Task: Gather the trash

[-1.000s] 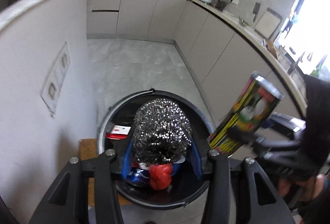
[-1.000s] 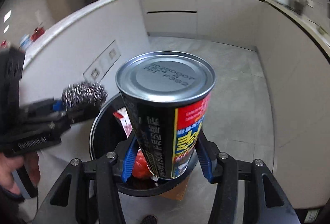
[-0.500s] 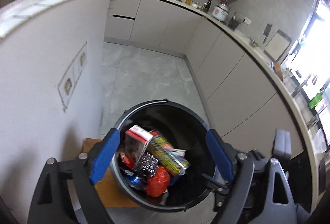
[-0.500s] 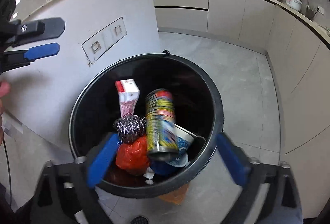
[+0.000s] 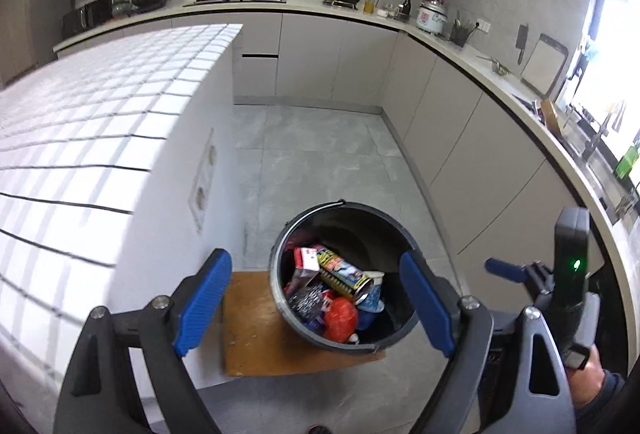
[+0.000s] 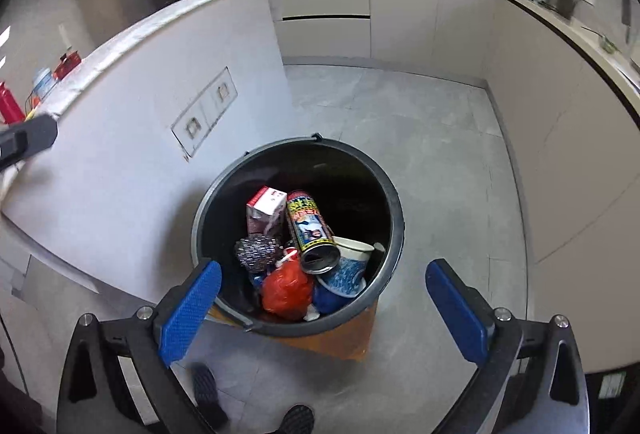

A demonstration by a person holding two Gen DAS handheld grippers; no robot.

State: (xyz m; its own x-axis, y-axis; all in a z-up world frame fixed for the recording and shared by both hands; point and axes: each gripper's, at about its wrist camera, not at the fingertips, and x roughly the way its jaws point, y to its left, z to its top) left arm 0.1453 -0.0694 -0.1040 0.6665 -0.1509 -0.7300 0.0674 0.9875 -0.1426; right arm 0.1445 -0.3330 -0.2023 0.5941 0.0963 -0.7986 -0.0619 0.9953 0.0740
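A black bucket (image 5: pixel 400 234) (image 6: pixel 394 202) stands on a wooden board on the floor, below both grippers. Inside lie a yellow and black can (image 5: pixel 342 274) (image 6: pixel 310 230), a steel wool scrubber (image 5: pixel 306 298) (image 6: pixel 256 252), a red and white carton (image 5: pixel 306 259) (image 6: pixel 266 206), a red bag (image 5: pixel 340 318) (image 6: pixel 286 290) and a blue and white cup (image 6: pixel 346 268). My left gripper (image 5: pixel 316 308) is open and empty above the bucket. My right gripper (image 6: pixel 324 308) is open and empty above it too; it also shows at the right of the left wrist view (image 5: pixel 500 268).
A white tiled island (image 5: pixel 100 138) (image 6: pixel 120 94) with wall sockets stands left of the bucket. Cabinets and a countertop (image 5: pixel 500 74) run along the back and right. The wooden board (image 5: pixel 256 326) lies on the grey tile floor (image 5: pixel 312 154). Shoes (image 6: pixel 296 418) show at the bottom.
Both grippers opened and let go: the scrubber and the can dropped into the bucket. Both grippers have since risen higher above it.
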